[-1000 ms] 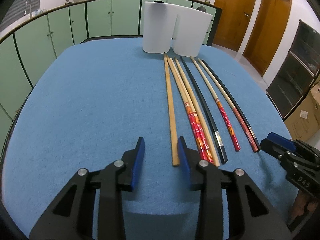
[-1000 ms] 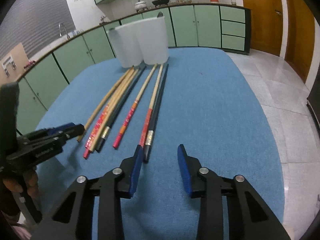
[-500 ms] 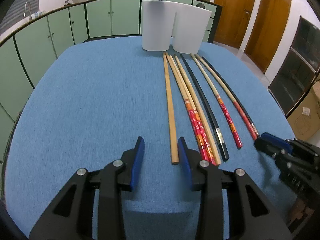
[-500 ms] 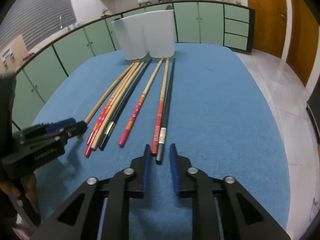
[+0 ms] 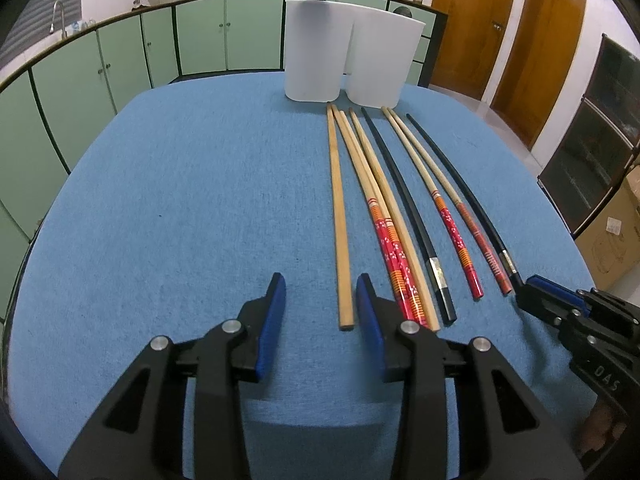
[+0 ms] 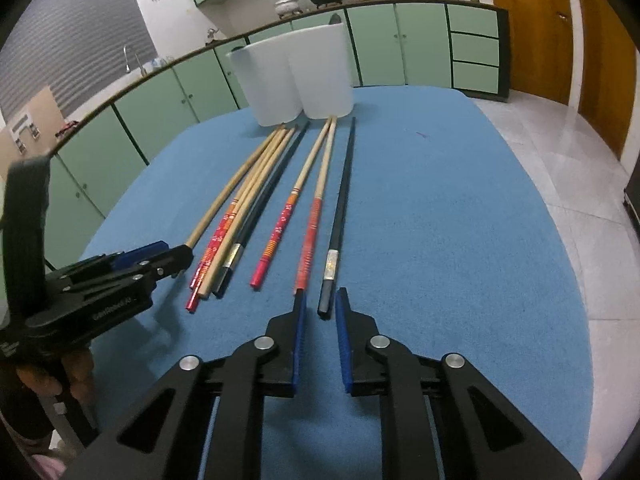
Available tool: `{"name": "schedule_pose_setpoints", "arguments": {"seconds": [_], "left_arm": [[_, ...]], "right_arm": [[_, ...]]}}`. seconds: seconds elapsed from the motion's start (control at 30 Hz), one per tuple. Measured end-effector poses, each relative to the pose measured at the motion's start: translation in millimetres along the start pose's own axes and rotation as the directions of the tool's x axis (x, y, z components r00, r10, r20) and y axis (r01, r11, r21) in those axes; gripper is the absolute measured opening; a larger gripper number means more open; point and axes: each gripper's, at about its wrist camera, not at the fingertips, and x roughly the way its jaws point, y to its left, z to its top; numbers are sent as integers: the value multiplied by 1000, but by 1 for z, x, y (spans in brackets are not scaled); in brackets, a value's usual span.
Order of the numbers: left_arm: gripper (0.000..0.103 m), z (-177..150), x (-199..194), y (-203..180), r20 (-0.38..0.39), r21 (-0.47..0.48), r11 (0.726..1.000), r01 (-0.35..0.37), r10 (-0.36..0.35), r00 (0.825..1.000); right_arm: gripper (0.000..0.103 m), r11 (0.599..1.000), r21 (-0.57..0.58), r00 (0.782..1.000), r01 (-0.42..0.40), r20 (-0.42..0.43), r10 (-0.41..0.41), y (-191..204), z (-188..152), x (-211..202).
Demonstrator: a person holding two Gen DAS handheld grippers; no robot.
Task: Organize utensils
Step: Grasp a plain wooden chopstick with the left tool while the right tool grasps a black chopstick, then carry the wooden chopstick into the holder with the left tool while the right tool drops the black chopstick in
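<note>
Several chopsticks lie side by side on the blue table. A plain wooden chopstick (image 5: 339,216) is leftmost, and its near end lies between the open jaws of my left gripper (image 5: 320,292). A black chopstick (image 6: 340,216) is rightmost, and its near end lies just ahead of my right gripper (image 6: 320,304), whose jaws stand narrowly apart around it without touching. Red-patterned chopsticks (image 5: 394,256) and another black one (image 5: 412,216) lie between. Two white containers (image 5: 316,48) (image 5: 380,60) stand at the far ends.
The blue table (image 5: 160,208) drops off at its round edge on all sides. Green cabinets (image 5: 120,56) line the back wall. Wooden doors (image 5: 532,48) and a cardboard box (image 5: 616,232) are to the right.
My right gripper has moved left and forward to the black chopstick's end and narrowed its jaws. My left gripper has barely moved.
</note>
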Motion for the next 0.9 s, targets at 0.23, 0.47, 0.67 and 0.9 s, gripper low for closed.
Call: {"name": "schedule_pose_setpoints", "arguments": {"seconds": [0.23,0.47,0.67,0.9], "left_arm": [[32,-1,-1,0,0,-7,1000,-10,10,1000],[32,0,0,-1,-2,-4,1000,-20,20,1000],[28,0,0,-2,0,-13,1000,-28,28,1000],[6,-3,-4,-7,-2,-1,1000,-9,9,1000]], "right_arm": [[15,998,-25,999,50,-12,-50,2,-1,1],[17,996,-50,997,78,-12,-79,9,1,4],[11,993,-54,994,104,-8,-105,9,0,5],[6,995,-24,996,94,-1,-94,4,1,0]]}}
